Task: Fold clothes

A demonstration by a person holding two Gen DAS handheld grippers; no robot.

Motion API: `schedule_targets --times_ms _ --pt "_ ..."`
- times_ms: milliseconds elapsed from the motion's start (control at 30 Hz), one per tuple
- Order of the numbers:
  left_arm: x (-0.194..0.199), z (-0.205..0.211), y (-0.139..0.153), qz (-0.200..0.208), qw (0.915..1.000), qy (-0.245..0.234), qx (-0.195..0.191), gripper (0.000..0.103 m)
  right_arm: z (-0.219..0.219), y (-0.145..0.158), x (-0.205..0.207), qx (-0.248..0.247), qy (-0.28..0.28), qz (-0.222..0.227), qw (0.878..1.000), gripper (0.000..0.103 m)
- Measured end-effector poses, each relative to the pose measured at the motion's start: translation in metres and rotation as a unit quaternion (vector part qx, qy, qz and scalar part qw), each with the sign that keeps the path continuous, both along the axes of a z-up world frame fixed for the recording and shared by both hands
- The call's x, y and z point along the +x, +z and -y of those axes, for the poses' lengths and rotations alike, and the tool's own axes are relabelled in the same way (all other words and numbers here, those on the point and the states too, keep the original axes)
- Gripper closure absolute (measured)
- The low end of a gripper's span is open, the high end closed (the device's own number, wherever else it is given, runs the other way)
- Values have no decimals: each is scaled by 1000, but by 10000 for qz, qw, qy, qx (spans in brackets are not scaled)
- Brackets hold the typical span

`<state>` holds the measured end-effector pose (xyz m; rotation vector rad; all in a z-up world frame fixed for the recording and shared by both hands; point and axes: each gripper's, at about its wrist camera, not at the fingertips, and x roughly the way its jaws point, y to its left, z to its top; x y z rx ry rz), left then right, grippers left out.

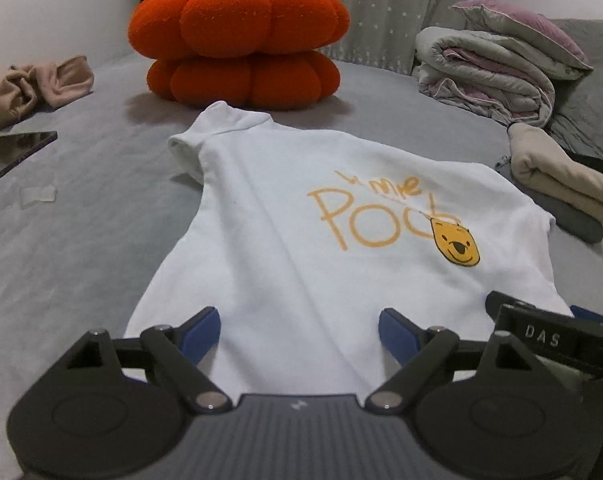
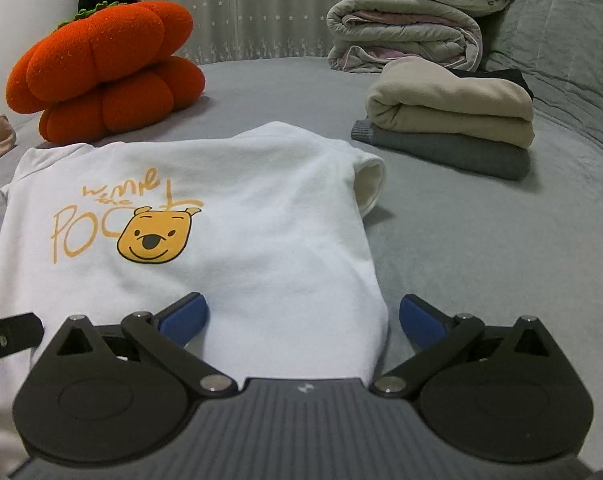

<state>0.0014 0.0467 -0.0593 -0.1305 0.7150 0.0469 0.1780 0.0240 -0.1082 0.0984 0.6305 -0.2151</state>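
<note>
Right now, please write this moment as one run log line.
left tool: open | right tool: open | white shirt: spread out, not held | folded pile: beside

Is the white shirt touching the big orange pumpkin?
Apart. The right wrist view shows grey bed between the shirt and the pumpkin.

We're in a home bedroom here: a wide bed [image 2: 481,248] under a grey sheet fills the view, with a star-dotted curtain [image 2: 253,12] hanging behind it. A rolled quilt [image 2: 405,32], a plush pumpkin cushion [image 1: 237,40] and a stack of folded clothes [image 2: 449,128] sit on the bed.
</note>
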Motion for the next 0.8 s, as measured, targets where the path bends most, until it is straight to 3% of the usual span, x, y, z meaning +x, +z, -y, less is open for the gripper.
schedule_targets --times_ms 800 --pt "3 1 0 -107 9999 27 -41 11 0 0 0 9 -9 -1 10000 0"
